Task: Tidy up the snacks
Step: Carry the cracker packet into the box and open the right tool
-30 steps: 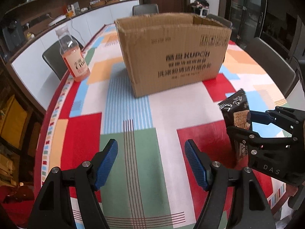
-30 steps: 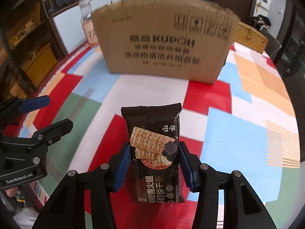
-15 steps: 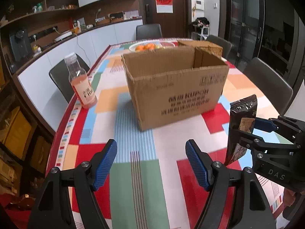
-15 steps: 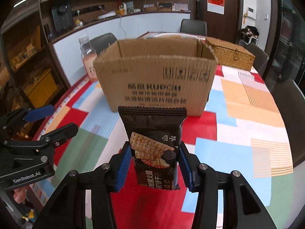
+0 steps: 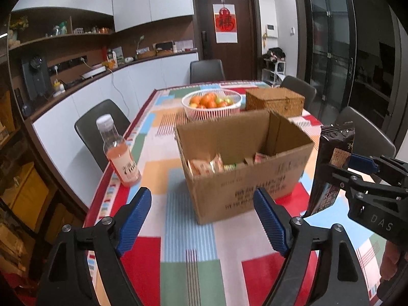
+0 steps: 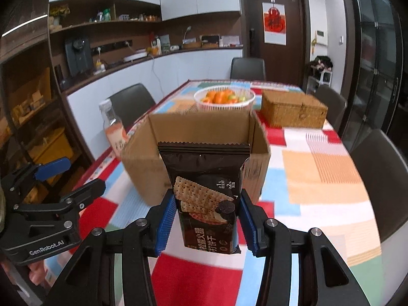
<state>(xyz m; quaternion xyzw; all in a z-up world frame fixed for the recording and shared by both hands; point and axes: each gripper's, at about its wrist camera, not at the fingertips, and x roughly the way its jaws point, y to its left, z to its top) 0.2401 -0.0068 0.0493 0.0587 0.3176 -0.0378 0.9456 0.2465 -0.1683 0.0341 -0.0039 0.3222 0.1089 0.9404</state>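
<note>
The dark cracker packet is standing upright at lower centre of the right wrist view, off the table, with the right gripper pinching its sides in the jaws. Behind it the open cardboard box is holding other snack packs. The left gripper is hovering with jaws spread, gripping nothing.

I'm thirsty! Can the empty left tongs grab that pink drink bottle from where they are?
Probably yes. The left tongs are open and hold nothing, and the pink drink bottle stands alone near the table's left edge, well apart from the cardboard box. Only bare tablecloth lies between them.
</note>
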